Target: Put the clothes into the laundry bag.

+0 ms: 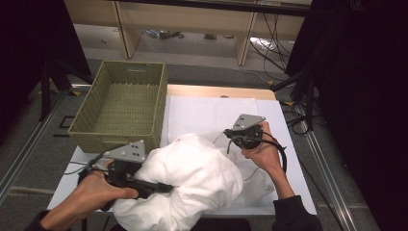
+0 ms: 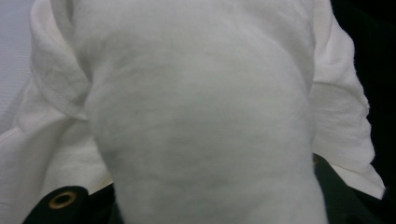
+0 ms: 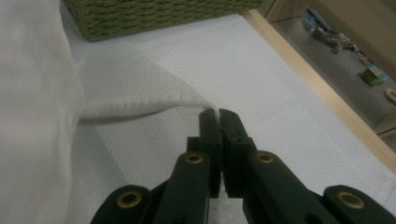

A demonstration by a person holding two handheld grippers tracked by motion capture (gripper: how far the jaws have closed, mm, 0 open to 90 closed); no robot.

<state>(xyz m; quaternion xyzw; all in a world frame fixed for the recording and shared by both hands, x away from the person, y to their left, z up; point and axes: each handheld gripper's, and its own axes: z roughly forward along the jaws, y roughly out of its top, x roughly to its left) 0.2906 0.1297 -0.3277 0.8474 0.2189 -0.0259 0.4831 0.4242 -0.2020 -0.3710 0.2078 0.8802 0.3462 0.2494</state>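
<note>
A white cloth (image 1: 192,178) lies bunched in a big mound on the white-covered table (image 1: 207,108). My left gripper (image 1: 166,187) comes in from the lower left with its jaws buried in the mound. In the left gripper view a thick fold of the cloth (image 2: 201,130) bulges between the jaws and hides their tips, so they appear shut on it. My right gripper (image 1: 230,139) is at the mound's far right. There its jaws (image 3: 218,114) are pinched shut on a stitched hem corner of the cloth (image 3: 140,100), which stretches away to the left.
A green woven basket (image 1: 91,103) stands empty at the table's far left, and its wall (image 3: 159,16) sits just beyond the cloth. The table's wooden edge (image 3: 299,70) runs along the right, with floor and cables past it.
</note>
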